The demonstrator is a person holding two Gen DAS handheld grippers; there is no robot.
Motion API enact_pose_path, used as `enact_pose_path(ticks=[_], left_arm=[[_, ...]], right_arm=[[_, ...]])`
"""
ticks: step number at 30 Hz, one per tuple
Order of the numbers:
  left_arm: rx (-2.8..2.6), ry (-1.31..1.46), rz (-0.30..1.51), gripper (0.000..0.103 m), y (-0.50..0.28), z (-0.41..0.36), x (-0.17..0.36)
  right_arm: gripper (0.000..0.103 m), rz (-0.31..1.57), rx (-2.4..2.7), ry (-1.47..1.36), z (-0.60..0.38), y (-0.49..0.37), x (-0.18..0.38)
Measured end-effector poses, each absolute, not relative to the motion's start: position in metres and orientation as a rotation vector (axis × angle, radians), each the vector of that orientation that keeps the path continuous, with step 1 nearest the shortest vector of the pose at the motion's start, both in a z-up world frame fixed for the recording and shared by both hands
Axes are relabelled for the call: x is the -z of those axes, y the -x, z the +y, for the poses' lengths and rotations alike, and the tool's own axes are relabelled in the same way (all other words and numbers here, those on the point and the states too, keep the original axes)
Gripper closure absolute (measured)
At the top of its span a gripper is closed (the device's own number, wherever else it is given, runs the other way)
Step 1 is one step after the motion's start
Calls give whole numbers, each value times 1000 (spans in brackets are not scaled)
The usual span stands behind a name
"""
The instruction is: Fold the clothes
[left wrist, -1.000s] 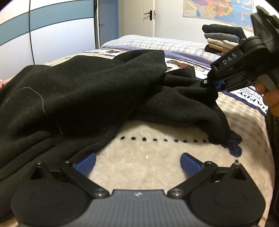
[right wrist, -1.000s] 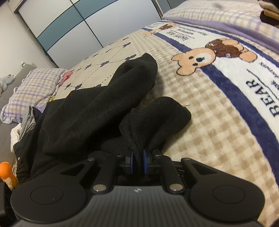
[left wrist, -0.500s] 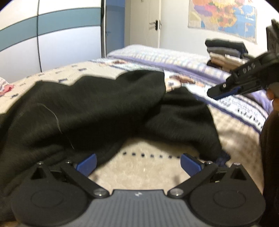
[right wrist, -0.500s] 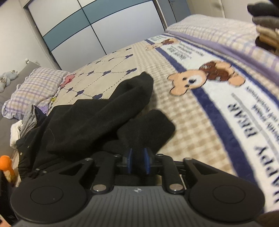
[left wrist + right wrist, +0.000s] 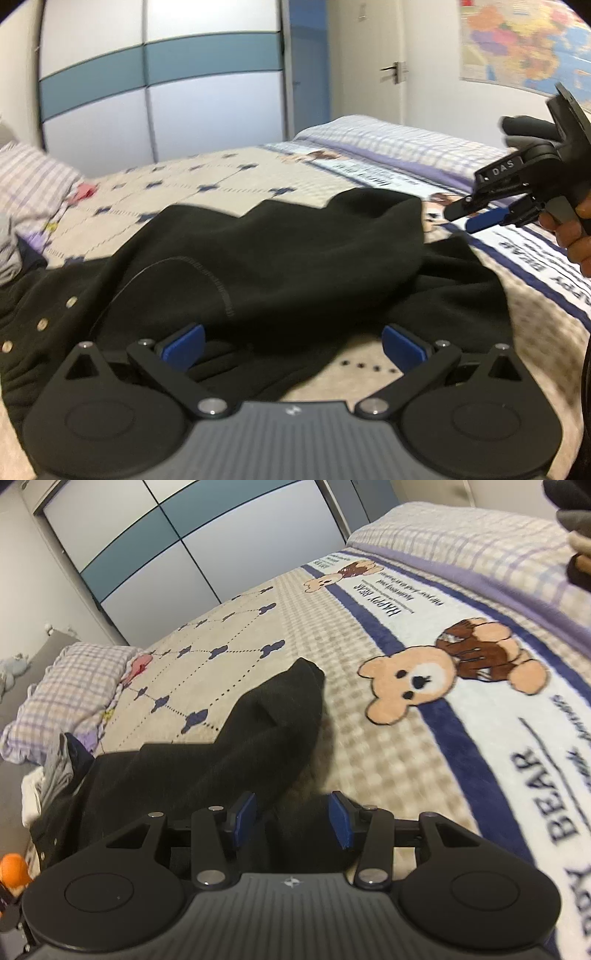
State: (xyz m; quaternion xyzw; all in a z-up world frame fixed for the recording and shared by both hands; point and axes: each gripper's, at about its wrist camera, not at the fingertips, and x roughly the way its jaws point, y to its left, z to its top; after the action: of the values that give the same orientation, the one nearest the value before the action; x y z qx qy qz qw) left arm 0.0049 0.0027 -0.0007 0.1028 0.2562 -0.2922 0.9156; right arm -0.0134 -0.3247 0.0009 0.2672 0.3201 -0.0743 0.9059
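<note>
Item: black garment (image 5: 295, 266), rumpled on bed (image 5: 388, 738) | step: between folds | left claw (image 5: 293, 345) open over hem | right claw (image 5: 291, 821) open, empty | next: regrip an edge.

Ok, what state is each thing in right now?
Left gripper: open, empty.
Right gripper: open, empty.
Black garment: crumpled, unfolded, lying on the blanket.
Door: shut.
Blanket: spread flat on the bed.
</note>
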Motion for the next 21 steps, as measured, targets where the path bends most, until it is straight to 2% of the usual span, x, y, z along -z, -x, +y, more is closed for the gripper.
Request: enact_pose_path(ticks=[7,16,21], left_arm=[[630,-168,561,1,-21,-2,0],[830,-194,560,1,-41,-79,-21],[918,-220,593,1,-65,-130,-23]], right_arm=[[56,699,177,-692,-349,4,19],[56,791,172,-755,-360,-4,28],[56,829,112,-670,-360,11,23]])
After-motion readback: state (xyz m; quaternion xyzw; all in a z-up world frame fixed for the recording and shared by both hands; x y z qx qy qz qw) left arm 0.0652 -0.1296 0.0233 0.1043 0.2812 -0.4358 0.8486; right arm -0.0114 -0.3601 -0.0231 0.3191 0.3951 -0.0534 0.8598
